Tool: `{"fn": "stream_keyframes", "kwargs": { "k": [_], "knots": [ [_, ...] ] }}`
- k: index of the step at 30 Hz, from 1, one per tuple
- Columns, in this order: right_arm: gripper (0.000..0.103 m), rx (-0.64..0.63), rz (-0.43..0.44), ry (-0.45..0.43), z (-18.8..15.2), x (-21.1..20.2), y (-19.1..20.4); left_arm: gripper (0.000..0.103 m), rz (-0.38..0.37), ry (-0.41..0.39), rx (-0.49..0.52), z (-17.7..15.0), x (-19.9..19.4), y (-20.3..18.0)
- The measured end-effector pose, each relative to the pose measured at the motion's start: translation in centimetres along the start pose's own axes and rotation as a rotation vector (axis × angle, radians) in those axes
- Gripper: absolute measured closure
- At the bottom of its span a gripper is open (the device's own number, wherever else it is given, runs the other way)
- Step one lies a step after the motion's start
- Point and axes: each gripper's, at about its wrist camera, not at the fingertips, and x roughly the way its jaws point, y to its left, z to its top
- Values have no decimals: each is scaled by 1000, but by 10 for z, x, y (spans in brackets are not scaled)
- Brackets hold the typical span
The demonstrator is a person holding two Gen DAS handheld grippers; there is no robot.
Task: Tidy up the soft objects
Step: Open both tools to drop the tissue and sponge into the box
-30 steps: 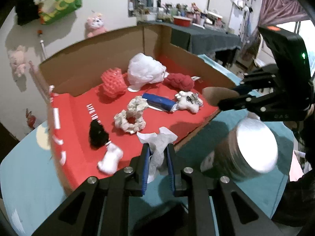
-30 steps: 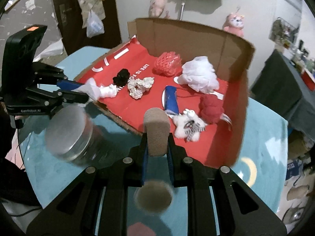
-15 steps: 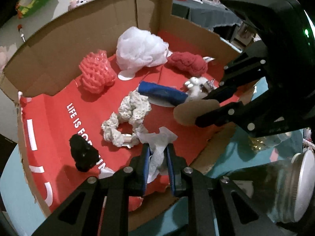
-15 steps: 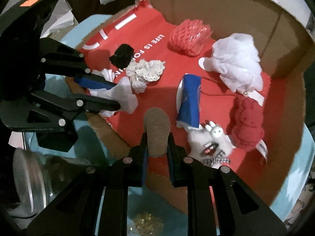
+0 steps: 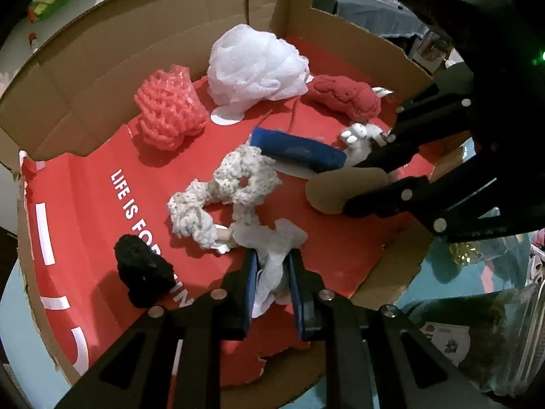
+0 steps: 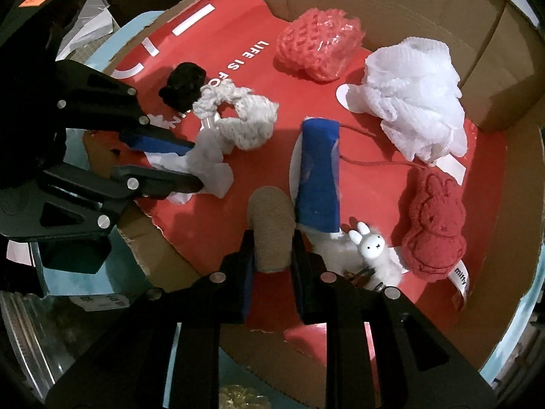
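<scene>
A: What does each tool hold?

B: The left gripper [image 5: 271,274] is clamped on a crumpled white cloth [image 5: 272,255], held over the near part of the red-lined cardboard box [image 5: 85,78], just beside the cream knitted ring [image 5: 218,197]. The right gripper [image 6: 271,252] is clamped on a tan sponge [image 6: 271,235], also over the red lining, next to the blue roll [image 6: 318,184].

A: What else lies in the box?

B: On the lining: a black pom-pom [image 5: 143,274] near the left edge; a pink knitted piece [image 5: 168,109] and a white mesh puff [image 5: 253,64] toward the back wall; a red rabbit-shaped cloth [image 6: 434,228] with a "miffy" tag, and a small white rabbit toy [image 6: 369,248] beside it.

A: And outside the box?

B: A teal table surface [image 5: 473,276] and, at the lower right of the left view, a glass jar [image 5: 504,334].
</scene>
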Motion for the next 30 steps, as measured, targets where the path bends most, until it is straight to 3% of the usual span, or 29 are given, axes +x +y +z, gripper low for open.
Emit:
{"fn": "stream_keyframes", "kwargs": {
  "k": [14, 16, 19, 21, 22, 30],
  "knots": [
    [75, 3, -26, 12, 8, 9, 9, 67, 19, -9, -10, 6, 5, -6],
    [75, 9, -27, 11, 9, 9, 9, 57, 19, -25, -16, 5, 0, -6],
    [72, 16, -29, 5, 5, 5, 7, 51, 22, -55, -27, 3, -9, -6],
    [47, 20, -36, -5, 4, 2, 9, 47, 30, -72, -39, 1, -16, -3],
    [44, 18, -44, -17, 3, -1, 9, 44, 39, -82, -51, -1, -20, -3],
    [43, 101, -112, -91, -7, -32, 8, 15, 97, -184, -189, -20, -58, 1]
  ]
}}
